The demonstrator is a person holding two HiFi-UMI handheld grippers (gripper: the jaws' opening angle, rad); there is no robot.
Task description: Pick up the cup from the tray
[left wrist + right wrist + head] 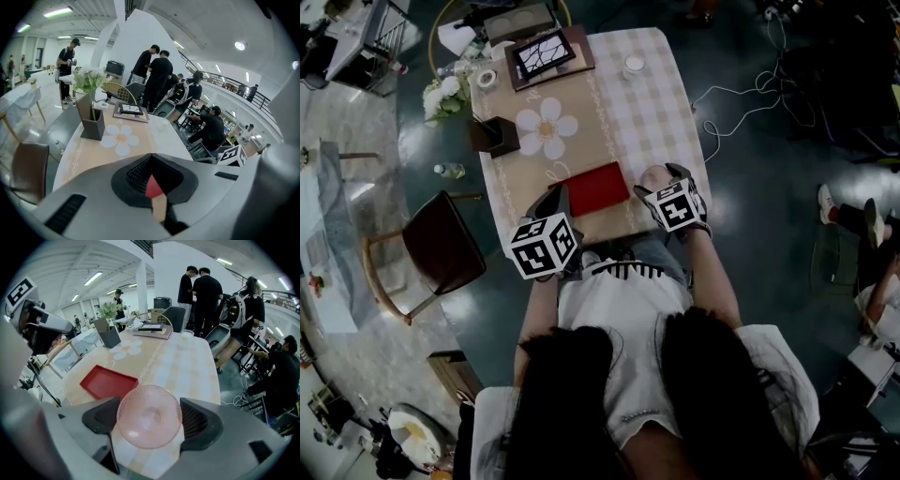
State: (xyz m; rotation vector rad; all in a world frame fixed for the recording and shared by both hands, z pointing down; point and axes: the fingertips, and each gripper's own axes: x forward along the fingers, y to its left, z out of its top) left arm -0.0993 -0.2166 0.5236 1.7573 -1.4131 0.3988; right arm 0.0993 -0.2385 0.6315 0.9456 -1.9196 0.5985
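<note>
Two grippers work at the tabletop's point(647, 103) 6 o'clock edge. Left gripper point(553, 199): fingers pressed almost together at the 9 o'clock corner of the red tray point(598, 186); whether they nip its rim is unclear. Right gripper point(150, 419): fingers spread wide, clasping the pink cup point(145, 406) above the tabletop at the tray's 3 o'clock. The tray is empty, so the pick-up looks essentially done.

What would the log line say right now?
right tongs: closed on cup | cup: off tray, beside it | place: near table edge
</note>
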